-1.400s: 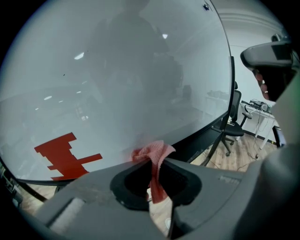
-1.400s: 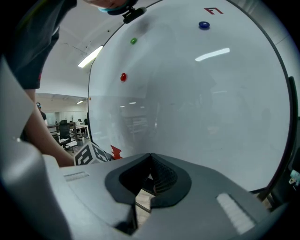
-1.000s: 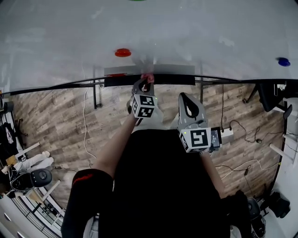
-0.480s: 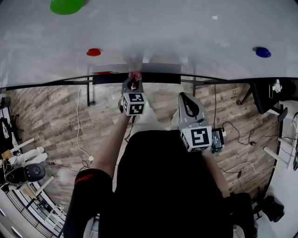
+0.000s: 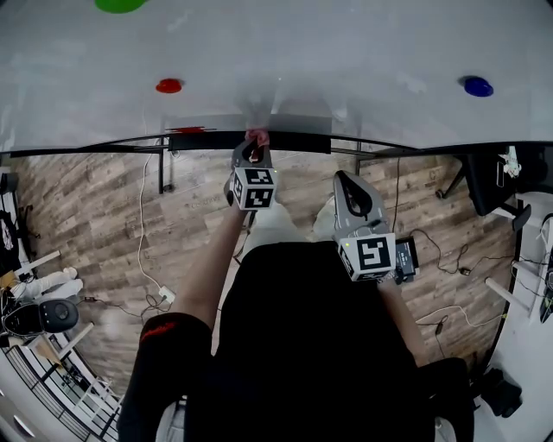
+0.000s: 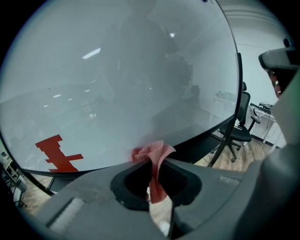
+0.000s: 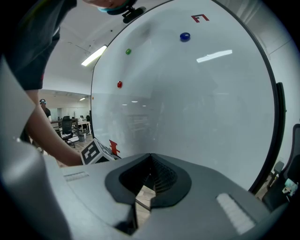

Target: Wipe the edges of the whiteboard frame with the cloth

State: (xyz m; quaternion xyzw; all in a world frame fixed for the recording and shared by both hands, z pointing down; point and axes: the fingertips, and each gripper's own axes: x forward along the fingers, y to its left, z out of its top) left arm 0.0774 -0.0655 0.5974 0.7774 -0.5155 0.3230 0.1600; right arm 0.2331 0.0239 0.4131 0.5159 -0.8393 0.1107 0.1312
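"Brown wooden floor [image 5: 104,224] was the nearest surface, below the person?"

"Yes, plank floor, with cables [image 5: 441,250] lying on it at the right. The left gripper view also showed an office chair [image 6: 239,126] further back in the room."

"And the grippers?"

"The right gripper [image 5: 350,186] was the nearer one. It was held low, apart from the board, with its jaws closed together and nothing between them. The left gripper [image 5: 253,147] was further forward, and its jaws were clamped on the pink-red cloth [image 6: 152,154]."

"Where was the cloth, and how did it lie?"

"It was at the lower edge of the whiteboard [image 5: 346,52]. Its bunched end stuck out past the jaw tips and seemed to touch the dark frame [image 5: 415,148] there. Its long axis ran along the jaws, pointing toward the board, and the other end hung back through the opening behind the tips."

"What was beyond?"

"A red tape mark [image 6: 57,152] was on the board near the bottom edge. Higher up were a red magnet [image 5: 168,85], a blue magnet [image 5: 477,85] and a green magnet [image 5: 119,4], well apart."
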